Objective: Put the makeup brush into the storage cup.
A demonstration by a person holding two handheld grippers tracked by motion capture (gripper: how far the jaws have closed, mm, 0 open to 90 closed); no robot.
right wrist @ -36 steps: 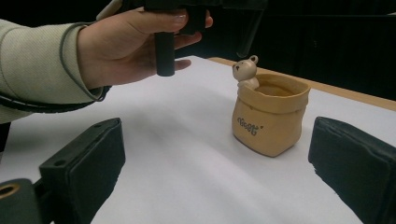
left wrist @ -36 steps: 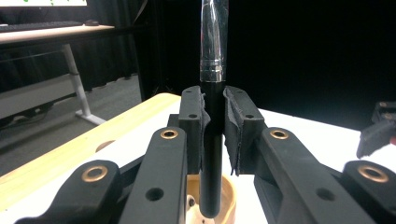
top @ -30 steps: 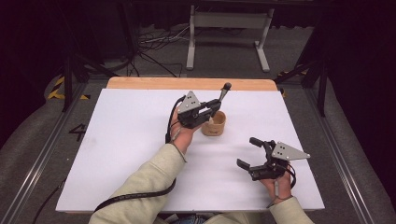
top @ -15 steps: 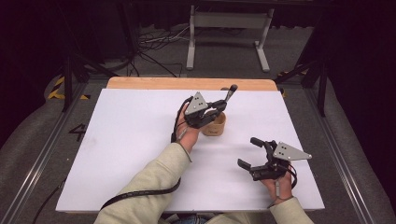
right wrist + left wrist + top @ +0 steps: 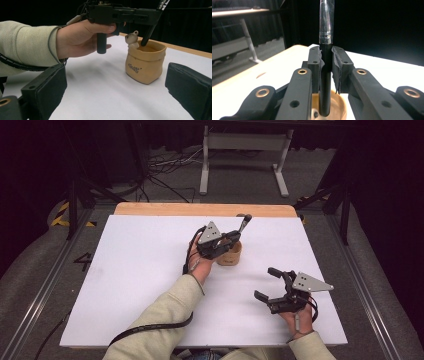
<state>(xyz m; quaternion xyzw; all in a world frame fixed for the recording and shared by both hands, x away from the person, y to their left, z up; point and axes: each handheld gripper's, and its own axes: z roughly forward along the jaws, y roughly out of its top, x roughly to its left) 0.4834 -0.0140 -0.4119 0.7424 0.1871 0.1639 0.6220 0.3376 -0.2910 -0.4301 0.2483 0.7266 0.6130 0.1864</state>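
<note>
left claw (image 5: pixel 235 238): clamped on a black brush (image 5: pixel 325 75), pads squeezing the handle below the silver band; sits right over the pot.
brush: near upright, leaning slightly; lower tip is already inside the mouth of the pot (image 5: pixel 230 254), bristle end pointing up and away from the pot.
pot: small tan sack-shaped holder with a little bear figure (image 5: pixel 132 40) on its rim, standing on the white counter (image 5: pixel 140 270), toward the far middle.
right claw (image 5: pixel 270 285): jaws wide, nothing between them; resting near the person's side of the counter, well apart from the pot, facing it.
step (my read): lowering the brush into the pot, release not yet done.
risk 1: pot tips. It's light and unbraced; if the brush tip pushes sideways on the inner wall while going down, the pot slides or rolls over. Right claw is too far off to steady it.
risk 2: early release. Brush tip can't be seen resting on the bottom; letting go now could drop it hard, so it bounces out or knocks the pot.
risk 3: bear snag. The figure sits just beside the brush at the rim; a sideways drift could catch it and drag the pot.
risk 4: lean after release. A tall brush in a short pot could lever the pot over when it falls against the rim.
</note>
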